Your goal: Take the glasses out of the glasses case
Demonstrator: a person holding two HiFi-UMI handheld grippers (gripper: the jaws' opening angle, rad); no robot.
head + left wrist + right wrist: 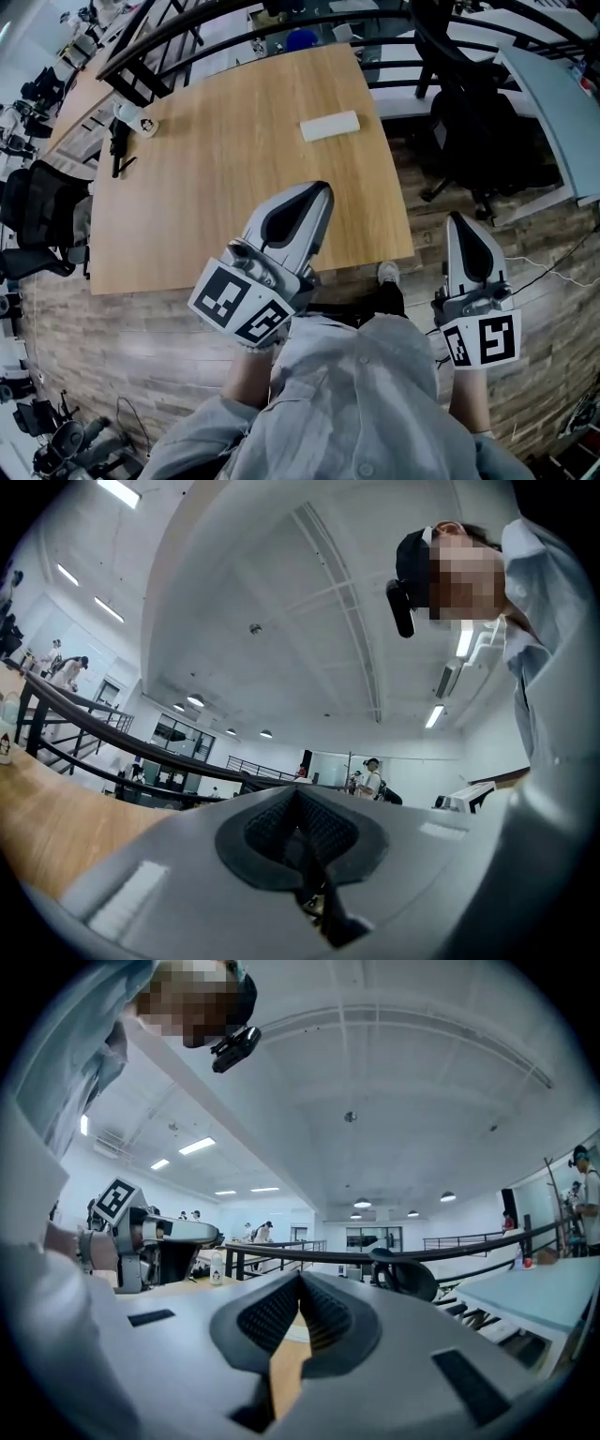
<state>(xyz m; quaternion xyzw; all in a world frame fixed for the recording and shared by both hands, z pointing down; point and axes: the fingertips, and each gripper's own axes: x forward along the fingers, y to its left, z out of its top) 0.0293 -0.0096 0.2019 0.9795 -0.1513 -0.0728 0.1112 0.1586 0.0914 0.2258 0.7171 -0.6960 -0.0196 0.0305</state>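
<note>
the case [329,126] lies flat on the far half of the table [187,216], pale and seemingly shut. no glasses are in sight, so they are presumably still inside. its long axis runs across the head view, left to right, with the right end tipped slightly away.

the left gripper [322,188] is held over the near part of the table, its nose aimed up the picture and slightly right, almost straight at the case. the case sits well ahead of it with bare wood between. in the left gripper view its jaws [298,794] meet at the tips with nothing between them.

the right gripper [457,218] is off the table's right edge, over the floor, and points ahead alongside that edge. from it the case lies ahead and to the left. its jaws [300,1277] are pressed together and empty too.

judging from this, the task has not started: the case is untouched. the left gripper is the nearer and better lined up. its line of approach meets the case's long side about square on, which suits pinning or pinching the case across its short width. the right gripper would have to swing in over the table to work the lid. both need to open before either can take hold.
</note>
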